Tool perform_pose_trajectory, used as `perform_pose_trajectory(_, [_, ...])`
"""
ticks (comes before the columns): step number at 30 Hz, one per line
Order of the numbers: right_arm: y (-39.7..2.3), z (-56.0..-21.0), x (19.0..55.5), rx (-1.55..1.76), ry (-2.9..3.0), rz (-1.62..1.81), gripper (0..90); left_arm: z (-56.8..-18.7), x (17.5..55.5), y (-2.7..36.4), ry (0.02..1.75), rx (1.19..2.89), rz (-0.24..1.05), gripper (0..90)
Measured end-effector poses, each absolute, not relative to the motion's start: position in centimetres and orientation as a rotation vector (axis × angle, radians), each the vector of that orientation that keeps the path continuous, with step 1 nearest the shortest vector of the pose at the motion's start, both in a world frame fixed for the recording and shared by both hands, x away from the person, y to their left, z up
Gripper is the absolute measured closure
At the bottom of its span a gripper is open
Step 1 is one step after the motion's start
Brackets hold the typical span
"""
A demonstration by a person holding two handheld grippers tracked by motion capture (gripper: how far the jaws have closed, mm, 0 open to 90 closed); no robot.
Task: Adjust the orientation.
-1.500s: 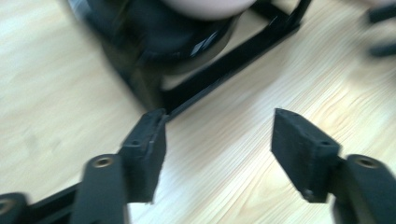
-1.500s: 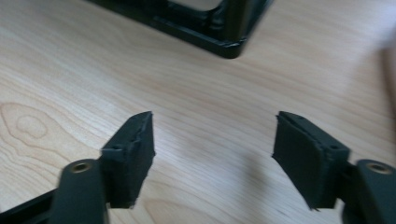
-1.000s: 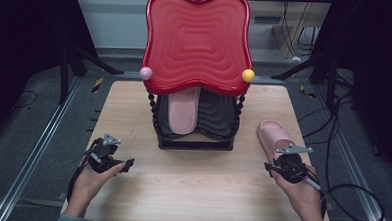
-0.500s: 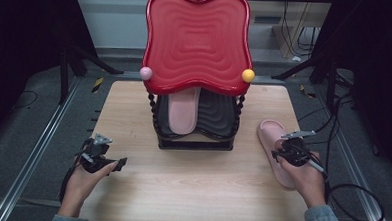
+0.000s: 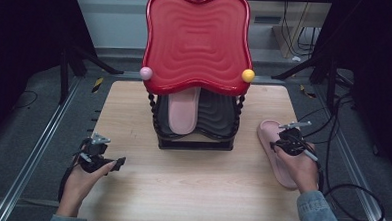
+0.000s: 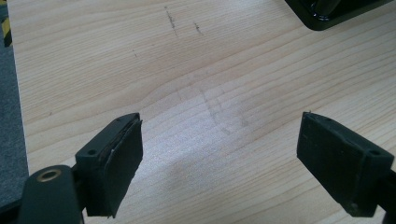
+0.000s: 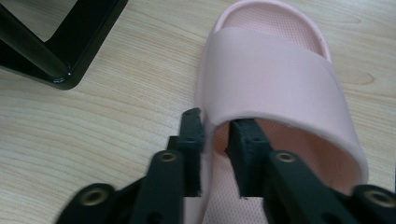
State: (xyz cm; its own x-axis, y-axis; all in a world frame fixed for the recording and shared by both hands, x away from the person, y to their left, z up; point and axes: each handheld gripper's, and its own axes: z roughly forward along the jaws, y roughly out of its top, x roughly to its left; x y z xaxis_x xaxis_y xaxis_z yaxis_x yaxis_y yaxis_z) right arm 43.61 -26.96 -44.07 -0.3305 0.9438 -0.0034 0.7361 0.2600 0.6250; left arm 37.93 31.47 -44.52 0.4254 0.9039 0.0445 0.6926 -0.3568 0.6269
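Right hand-held gripper (image 7: 215,140) is closing on the near edge of the pink slipper (image 7: 275,79), jaws narrowing with the sidewall between them (grip looks nearly set). Next, likely lifting it toward the rack (image 5: 193,135) ahead-left, where its mate (image 5: 183,112) sits; the red tray (image 5: 197,40) overhangs. Left hand-held gripper (image 6: 219,158) is idling wide above bare surface (image 6: 210,70).

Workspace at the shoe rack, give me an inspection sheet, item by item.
Surface: wooden table, faint scuff marks.
Job's things: pink slipper flat on table right of rack; second slipper on black rack shelf under red tray.
Clutter: nothing seen.
Grippers: right hand-held gripper has just been closing, jaws astride the slipper's side wall under the strap; left hand-held gripper open over bare wood.
Cables: black cable loops right of table.
Surroundings: dark floor, metal rails.
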Motion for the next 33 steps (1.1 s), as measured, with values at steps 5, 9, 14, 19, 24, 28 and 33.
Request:
perform_pose_trajectory(5, [-27.0,-43.6,42.3,1.498,2.196,0.756,83.0,-44.4,37.9,31.6,1.346,2.152,0.524,14.2])
perform_pose_trajectory(9, [-26.9,-42.8,39.0,1.417,2.228,0.802,83.5,-44.5,37.9,31.3,1.343,2.146,0.515,14.2])
perform_pose_trajectory(14, [-26.6,-42.2,35.0,1.327,2.280,0.827,84.2,-44.3,37.7,30.9,1.332,2.148,0.517,14.3])
perform_pose_trajectory(19, [-25.1,-42.4,32.8,1.251,2.369,0.855,84.2,-43.8,37.6,30.5,1.315,2.151,0.528,14.3])
perform_pose_trajectory(24, [-21.5,-42.7,32.0,1.124,2.467,0.893,84.3,-43.9,37.5,30.4,1.318,2.160,0.535,14.3])
perform_pose_trajectory(28, [-18.4,-43.0,31.8,1.031,2.543,0.931,84.0,-44.0,37.5,30.4,1.315,2.167,0.538,14.3])
perform_pose_trajectory(33, [-14.4,-43.3,31.9,0.938,2.607,0.932,84.1,-43.7,37.5,30.7,1.321,2.154,0.547,14.4])
